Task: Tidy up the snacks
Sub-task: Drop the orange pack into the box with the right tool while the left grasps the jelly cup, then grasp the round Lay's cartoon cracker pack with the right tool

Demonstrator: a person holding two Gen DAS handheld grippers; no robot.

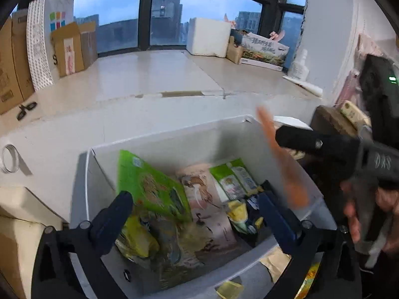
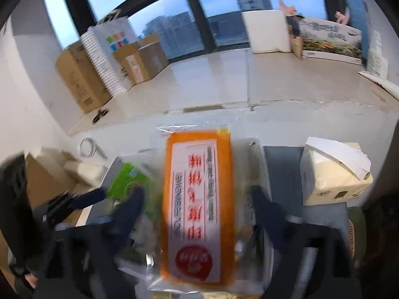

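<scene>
A white bin [image 1: 159, 139] holds several snack packs, among them a green pack [image 1: 149, 184] leaning on its left wall and a pale pink pack [image 1: 204, 199]. My left gripper [image 1: 197, 214] is open and empty, fingers spread just above the bin's near side. An orange snack pack [image 2: 199, 204] in clear wrap lies between my right gripper's spread fingers [image 2: 197, 211]; the jaws stand wide apart and do not touch it. In the left wrist view the orange pack [image 1: 284, 164] is a blur over the bin's right side, below the right gripper's finger [image 1: 299, 139].
A cream carton [image 2: 334, 174] stands right of the bin. A tape roll [image 1: 10, 159] lies at left. Scissors [image 1: 26, 109], cardboard boxes [image 1: 69, 49] and a white foam box [image 1: 209, 37] sit on the floor by the windows.
</scene>
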